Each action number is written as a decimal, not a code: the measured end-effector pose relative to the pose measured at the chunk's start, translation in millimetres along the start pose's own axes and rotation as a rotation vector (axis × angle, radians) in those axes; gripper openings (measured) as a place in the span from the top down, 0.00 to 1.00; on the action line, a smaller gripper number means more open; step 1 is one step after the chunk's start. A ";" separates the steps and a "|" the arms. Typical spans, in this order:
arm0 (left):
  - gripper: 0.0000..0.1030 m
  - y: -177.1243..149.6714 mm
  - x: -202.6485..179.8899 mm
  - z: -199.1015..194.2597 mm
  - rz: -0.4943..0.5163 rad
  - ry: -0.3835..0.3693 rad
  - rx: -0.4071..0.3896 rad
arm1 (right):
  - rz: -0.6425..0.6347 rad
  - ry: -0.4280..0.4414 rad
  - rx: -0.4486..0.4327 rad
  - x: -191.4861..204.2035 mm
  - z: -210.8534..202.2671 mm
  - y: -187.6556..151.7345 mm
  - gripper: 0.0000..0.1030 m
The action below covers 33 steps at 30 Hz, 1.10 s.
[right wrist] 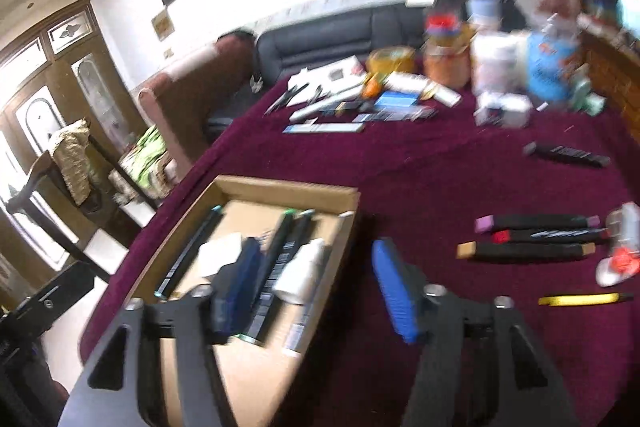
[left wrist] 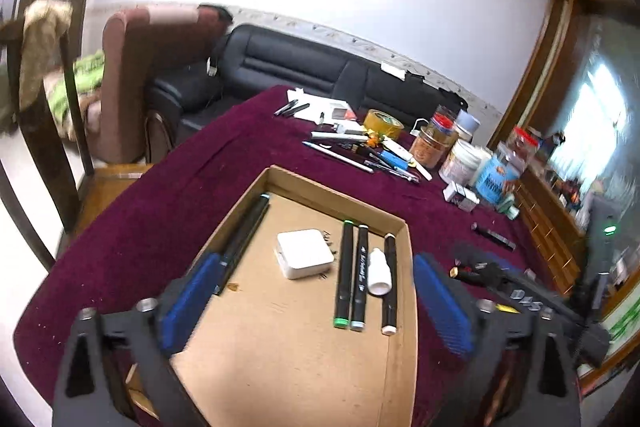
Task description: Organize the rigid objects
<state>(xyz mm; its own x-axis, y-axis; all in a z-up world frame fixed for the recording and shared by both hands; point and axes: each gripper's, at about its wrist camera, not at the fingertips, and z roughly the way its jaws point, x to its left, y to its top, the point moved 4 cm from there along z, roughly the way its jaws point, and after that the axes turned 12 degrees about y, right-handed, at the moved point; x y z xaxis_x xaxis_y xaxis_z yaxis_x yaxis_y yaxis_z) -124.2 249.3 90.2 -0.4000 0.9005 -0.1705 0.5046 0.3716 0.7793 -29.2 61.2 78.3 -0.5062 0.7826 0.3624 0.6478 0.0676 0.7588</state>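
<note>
A shallow cardboard tray (left wrist: 336,193) lies on the maroon tablecloth (left wrist: 168,211). In it are a white adapter (left wrist: 305,253), black markers (left wrist: 345,273), a small white bottle (left wrist: 379,271) and a long black pen (left wrist: 245,235) along the left wall. My left gripper (left wrist: 316,307) is open and empty above the tray. In the right wrist view, my right gripper (right wrist: 316,291) is open and empty over the tray's right wall (right wrist: 348,227). Three markers (right wrist: 532,237) and a yellow item (right wrist: 580,299) lie on the cloth to its right.
Pens, a tape roll (left wrist: 383,123), jars (left wrist: 434,143) and small boxes (left wrist: 460,195) crowd the far side of the table. A black sofa (left wrist: 288,61) and a brown armchair (left wrist: 132,75) stand behind. A wooden chair (left wrist: 36,115) stands at left.
</note>
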 end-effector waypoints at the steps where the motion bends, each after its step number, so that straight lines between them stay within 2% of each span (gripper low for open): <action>1: 0.03 -3.0 -6.9 -1.9 0.026 0.006 -0.006 | -0.013 -0.023 -0.027 -6.2 -11.5 -2.0 0.34; 3: 0.03 -9.0 -24.0 -5.3 0.082 -0.002 0.002 | -0.033 -0.068 -0.059 -21.6 -30.9 -7.0 0.34; 6: 0.03 -11.6 -42.4 -9.6 0.091 -0.062 0.039 | -0.022 -0.123 -0.072 -52.0 -54.2 -13.8 0.34; 9: 0.03 -16.8 -56.8 -12.6 0.088 -0.110 0.080 | 0.044 -0.169 -0.103 -92.5 -81.4 -15.2 0.34; 12: 0.03 -31.7 -78.7 -17.3 0.091 -0.189 0.140 | 0.126 -0.208 -0.136 -134.3 -107.0 -12.6 0.34; 16: 0.03 -62.7 -122.7 -18.2 0.197 -0.272 0.208 | 0.201 -0.298 -0.170 -187.8 -139.5 -8.3 0.34; 18: 0.03 -77.3 -143.5 -15.1 0.263 -0.294 0.235 | 0.211 -0.365 -0.165 -212.7 -150.1 -5.4 0.34; 20: 0.03 -84.3 -152.5 -13.3 0.288 -0.308 0.250 | 0.237 -0.396 -0.157 -231.6 -155.4 -3.9 0.34; 24: 0.03 -87.6 -153.4 -10.4 0.289 -0.312 0.261 | 0.318 -0.376 -0.165 -258.5 -160.4 -3.1 0.34; 29: 0.03 -87.4 -145.5 -2.8 0.249 -0.319 0.292 | 0.415 -0.298 -0.138 -286.6 -132.9 5.9 0.34; 33: 0.03 -85.7 -138.9 -0.6 0.235 -0.313 0.285 | 0.470 -0.255 -0.043 -298.4 -91.1 11.7 0.34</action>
<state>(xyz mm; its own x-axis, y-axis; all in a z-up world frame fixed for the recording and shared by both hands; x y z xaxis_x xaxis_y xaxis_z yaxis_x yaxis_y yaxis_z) -112.3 92.2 47.5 -0.0223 0.9759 -0.2169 0.7608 0.1573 0.6296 77.6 -227.9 28.4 -0.0094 0.8486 0.5289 0.7448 -0.3470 0.5700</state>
